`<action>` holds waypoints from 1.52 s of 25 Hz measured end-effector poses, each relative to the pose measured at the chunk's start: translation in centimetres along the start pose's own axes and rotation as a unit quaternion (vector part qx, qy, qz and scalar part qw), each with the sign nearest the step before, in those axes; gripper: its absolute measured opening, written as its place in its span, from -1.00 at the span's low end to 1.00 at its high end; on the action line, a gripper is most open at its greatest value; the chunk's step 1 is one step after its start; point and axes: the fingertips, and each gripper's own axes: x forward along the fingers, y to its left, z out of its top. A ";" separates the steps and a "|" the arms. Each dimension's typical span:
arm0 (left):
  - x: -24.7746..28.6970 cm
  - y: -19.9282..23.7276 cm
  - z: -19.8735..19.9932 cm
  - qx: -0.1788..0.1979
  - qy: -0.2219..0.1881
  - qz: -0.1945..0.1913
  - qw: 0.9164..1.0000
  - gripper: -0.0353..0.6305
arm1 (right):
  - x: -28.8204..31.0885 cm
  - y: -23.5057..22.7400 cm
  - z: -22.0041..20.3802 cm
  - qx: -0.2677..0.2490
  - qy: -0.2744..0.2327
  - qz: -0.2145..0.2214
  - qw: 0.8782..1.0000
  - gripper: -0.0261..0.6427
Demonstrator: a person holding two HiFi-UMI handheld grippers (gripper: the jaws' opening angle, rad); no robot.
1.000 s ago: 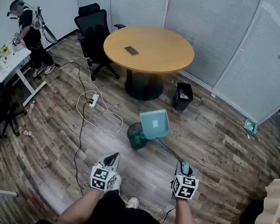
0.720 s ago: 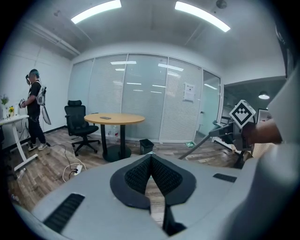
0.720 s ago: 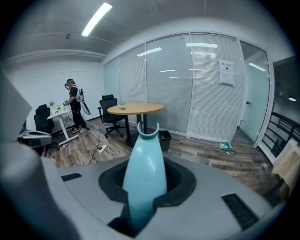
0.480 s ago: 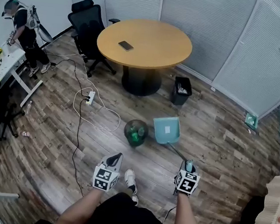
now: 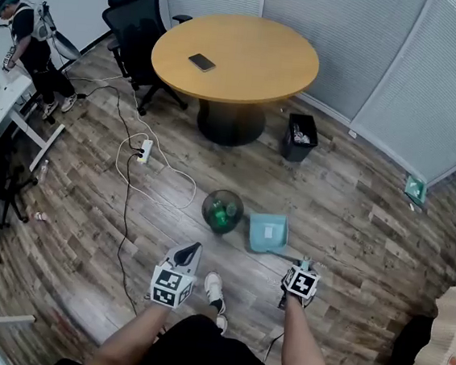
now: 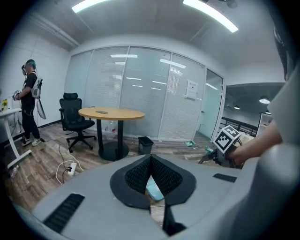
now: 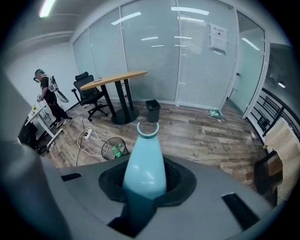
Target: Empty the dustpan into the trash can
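Teal plastic dustpan (image 5: 268, 232), round dark trash can (image 5: 208, 202)

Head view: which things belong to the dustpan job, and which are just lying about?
Job: dustpan, trash can, right tool holding the dustpan.
Lying about: phone, table, chair, power strip, black bin.

My head camera looks steeply down at the floor (image 5: 353, 223); cameras on the left tongs (image 5: 190, 254) and right tongs (image 5: 304, 267) look outward, low. All three share the worktop (image 5: 249, 58).
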 end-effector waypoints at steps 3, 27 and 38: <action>1.1 1.2 -0.6 -0.008 0.011 0.006 1.000 -0.86 | 2.4 0.5 0.0 0.000 0.024 -0.002 1.000 -0.62; 5.1 4.7 -1.1 -0.022 0.040 0.017 0.999 -0.86 | 10.1 5.0 2.6 -0.002 0.099 0.033 0.995 -0.32; 4.1 0.3 2.0 -0.001 0.004 0.019 1.000 -0.86 | 0.3 5.0 11.0 -0.068 -0.117 0.089 0.987 0.04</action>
